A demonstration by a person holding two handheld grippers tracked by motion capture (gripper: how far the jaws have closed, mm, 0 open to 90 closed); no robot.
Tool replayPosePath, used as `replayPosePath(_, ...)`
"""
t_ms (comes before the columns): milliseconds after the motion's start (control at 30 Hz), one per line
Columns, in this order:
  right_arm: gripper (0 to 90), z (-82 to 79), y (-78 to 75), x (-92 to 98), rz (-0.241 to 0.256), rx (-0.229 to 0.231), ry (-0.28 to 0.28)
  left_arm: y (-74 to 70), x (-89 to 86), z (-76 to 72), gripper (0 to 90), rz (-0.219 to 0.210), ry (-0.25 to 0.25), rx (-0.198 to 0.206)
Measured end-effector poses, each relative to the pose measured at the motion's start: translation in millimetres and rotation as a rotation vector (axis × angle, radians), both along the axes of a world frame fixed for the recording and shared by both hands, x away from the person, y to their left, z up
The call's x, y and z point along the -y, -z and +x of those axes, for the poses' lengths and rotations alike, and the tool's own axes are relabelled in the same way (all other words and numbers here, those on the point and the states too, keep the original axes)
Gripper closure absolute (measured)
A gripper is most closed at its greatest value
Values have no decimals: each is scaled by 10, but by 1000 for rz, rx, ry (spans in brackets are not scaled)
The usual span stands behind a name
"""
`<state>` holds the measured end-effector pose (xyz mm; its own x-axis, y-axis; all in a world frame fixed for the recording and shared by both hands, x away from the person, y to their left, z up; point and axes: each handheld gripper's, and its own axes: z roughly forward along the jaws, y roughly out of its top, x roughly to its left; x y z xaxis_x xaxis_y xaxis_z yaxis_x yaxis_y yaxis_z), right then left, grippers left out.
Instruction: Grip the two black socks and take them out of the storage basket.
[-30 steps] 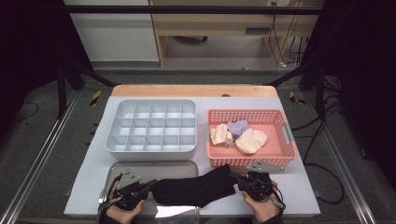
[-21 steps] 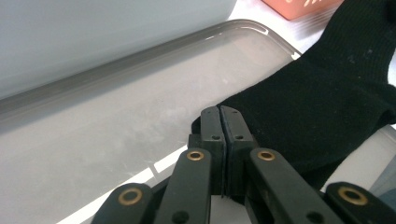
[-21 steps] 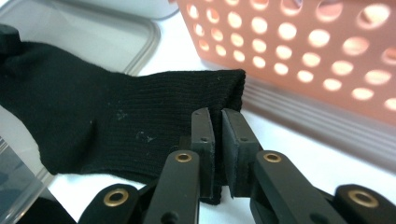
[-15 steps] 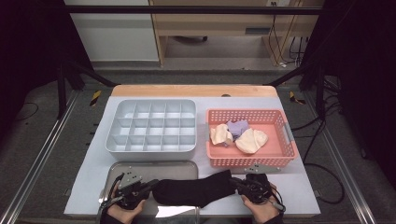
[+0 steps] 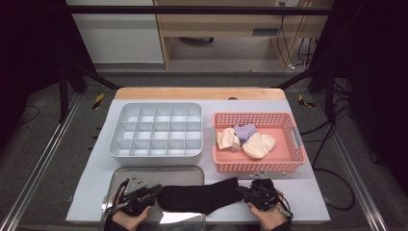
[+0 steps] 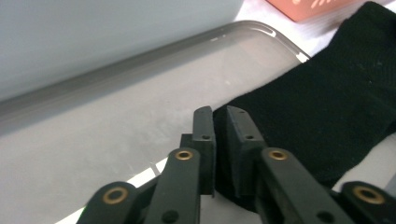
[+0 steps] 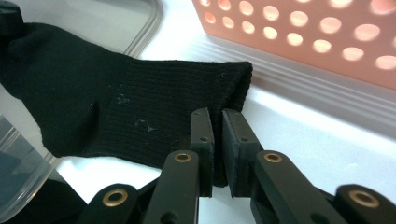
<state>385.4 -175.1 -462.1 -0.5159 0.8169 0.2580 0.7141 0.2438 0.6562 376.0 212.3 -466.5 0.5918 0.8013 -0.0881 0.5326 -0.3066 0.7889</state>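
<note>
A black sock point(image 5: 199, 197) lies stretched across the front of the table, half over a metal tray point(image 5: 149, 174). My left gripper point(image 5: 153, 191) is shut on its left end; in the left gripper view the black sock point(image 6: 336, 116) is pinched between the jaws of the left gripper point(image 6: 220, 116). My right gripper point(image 5: 244, 191) is shut on the sock's right end; in the right gripper view the ribbed cuff of the black sock point(image 7: 140, 112) sits between the jaws of the right gripper point(image 7: 218, 119), beside the pink basket point(image 7: 299, 37).
A grey divided organiser box point(image 5: 156, 132) stands at centre left. A pink basket point(image 5: 288, 161) at the right holds cream-coloured socks point(image 5: 259, 144) and a purple one point(image 5: 245, 131). The white table mat point(image 5: 308, 187) ends close to my hands.
The sock has been drawn out straighter and lower toward the table's front edge; both grippers have kept hold of its ends.
</note>
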Motion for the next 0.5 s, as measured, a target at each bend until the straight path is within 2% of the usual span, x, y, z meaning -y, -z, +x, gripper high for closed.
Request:
replayPosePath(100,825,11,46,-17,-22,-18,0,-11,-24,-19,709,-15,-16,11)
replayPosePath(167,784,8,43,-5,-12,-13,-1,-24,-37,-38,663,-24,-23,12)
replayPosePath(267,655,-37,18,21,1,49,14,-19,-67,-70,601,-28,-21,6)
replayPosePath(300,619,-54,22,37,5,82,18,-11,-72,-77,585,-26,-18,3)
replayPosePath(367,587,-80,37,51,7,107,26,13,-73,-90,579,-26,-14,-10)
replayPosePath(467,573,-102,94,65,15,116,37,69,-61,-91,575,-13,-11,-51)
replayPosePath(500,580,-106,112,63,12,105,42,83,-52,-92,578,-2,-6,-65)
